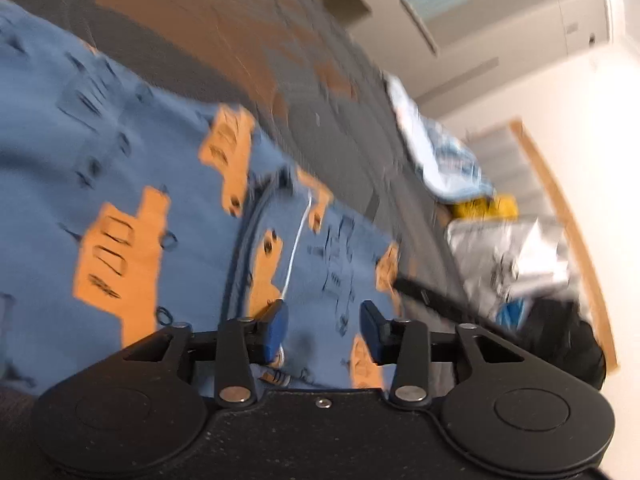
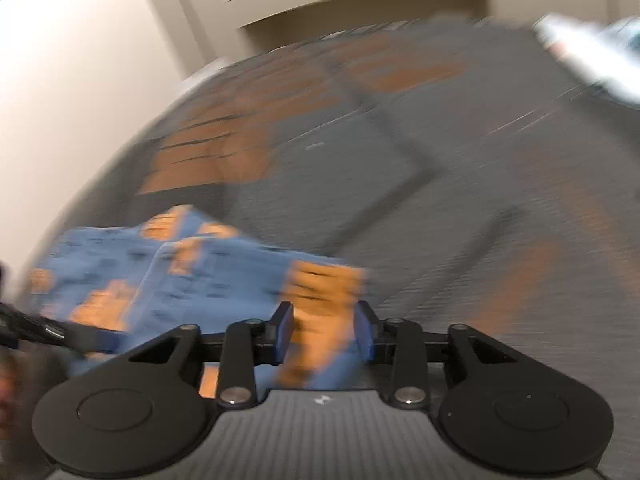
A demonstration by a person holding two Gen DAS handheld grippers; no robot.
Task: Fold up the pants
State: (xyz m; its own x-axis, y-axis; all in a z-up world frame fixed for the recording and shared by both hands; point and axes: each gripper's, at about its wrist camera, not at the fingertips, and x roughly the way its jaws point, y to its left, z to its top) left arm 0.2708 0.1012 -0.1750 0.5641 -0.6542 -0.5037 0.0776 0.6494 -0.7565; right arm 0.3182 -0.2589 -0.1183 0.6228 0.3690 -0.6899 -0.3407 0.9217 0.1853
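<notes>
The pants (image 1: 160, 184) are blue with orange truck prints and lie spread on a grey and orange patterned surface (image 1: 240, 40). They fill the left and middle of the left wrist view, with a white drawstring (image 1: 298, 240) showing near the waistband. My left gripper (image 1: 324, 312) hovers over the fabric with its blue pads apart and nothing pinched. In the blurred right wrist view the pants (image 2: 224, 280) lie bunched at lower left. My right gripper (image 2: 324, 314) is open over an orange-printed edge of the cloth, and its pads grip nothing.
A pile of other laundry lies to the right: a light blue and white garment (image 1: 440, 152), something yellow (image 1: 488, 206), a grey printed piece (image 1: 512, 256) and a black item (image 1: 560, 336). A wooden edge (image 1: 560, 208) borders it. A dark blurred shape (image 2: 36, 328) sits at the left.
</notes>
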